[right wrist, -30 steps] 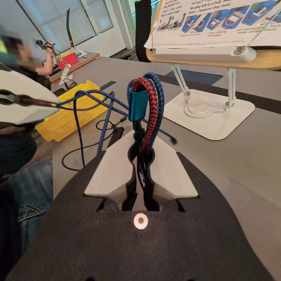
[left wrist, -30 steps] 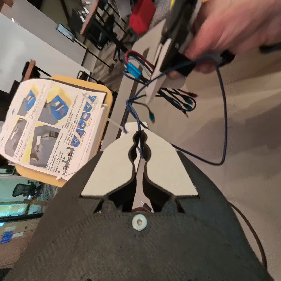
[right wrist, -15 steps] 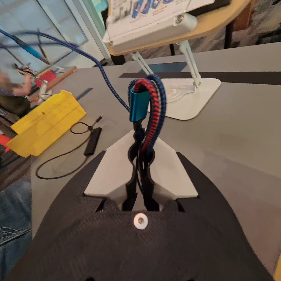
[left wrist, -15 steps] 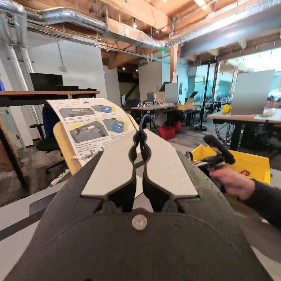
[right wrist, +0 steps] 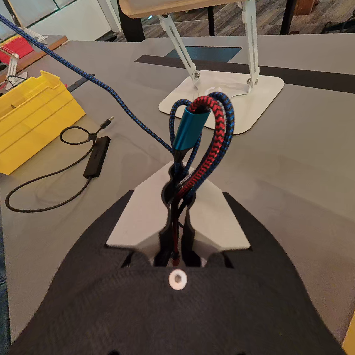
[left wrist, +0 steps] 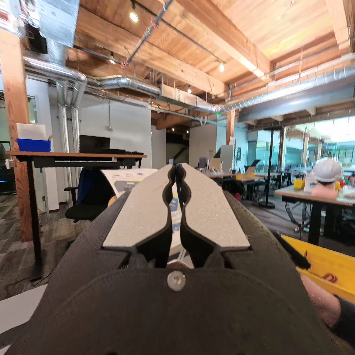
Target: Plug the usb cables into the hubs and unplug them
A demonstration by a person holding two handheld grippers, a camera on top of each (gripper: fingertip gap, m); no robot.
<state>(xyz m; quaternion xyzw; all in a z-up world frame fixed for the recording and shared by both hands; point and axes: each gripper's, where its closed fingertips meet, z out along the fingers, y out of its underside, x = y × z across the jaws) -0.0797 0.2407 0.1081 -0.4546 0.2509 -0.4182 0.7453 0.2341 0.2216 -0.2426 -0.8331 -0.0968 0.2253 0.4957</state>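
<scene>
Here the right tool [right wrist: 177,169] is clamped on a bundle of braided cables [right wrist: 209,138], blue-and-black strands and one red-and-black strand, which loop up out of its two pale fingers [right wrist: 146,207] and bend back down between them. A teal metal sleeve [right wrist: 189,130] sits on the bundle just above the fingertips, tilted to the right. One blue braided cable [right wrist: 80,75] runs from the bundle up and away toward the upper left corner of the right wrist view, stretched above the grey tabletop [right wrist: 288,172].

On the tabletop to the left lies a slim black hub [right wrist: 97,156], flat, with its own thin black cord [right wrist: 48,192] curling in a loop beside it and a small plug end [right wrist: 107,122] lying loose. None of the braided cables is plugged into it. A yellow bin [right wrist: 36,117] stands at the left edge, near the hub but apart from it. Beyond the bundle a white stand [right wrist: 221,99] rests on the tabletop and carries a wooden board.

In the left wrist view, the left tool [left wrist: 176,169] is raised and points level across an open workroom. Its fingers are nearly together, pinching a thin dark blue cable [left wrist: 179,184] that runs down the narrow gap between them. Behind them shows a printed sheet [left wrist: 123,178], and part of a yellow bin [left wrist: 326,269] at the lower right.
</scene>
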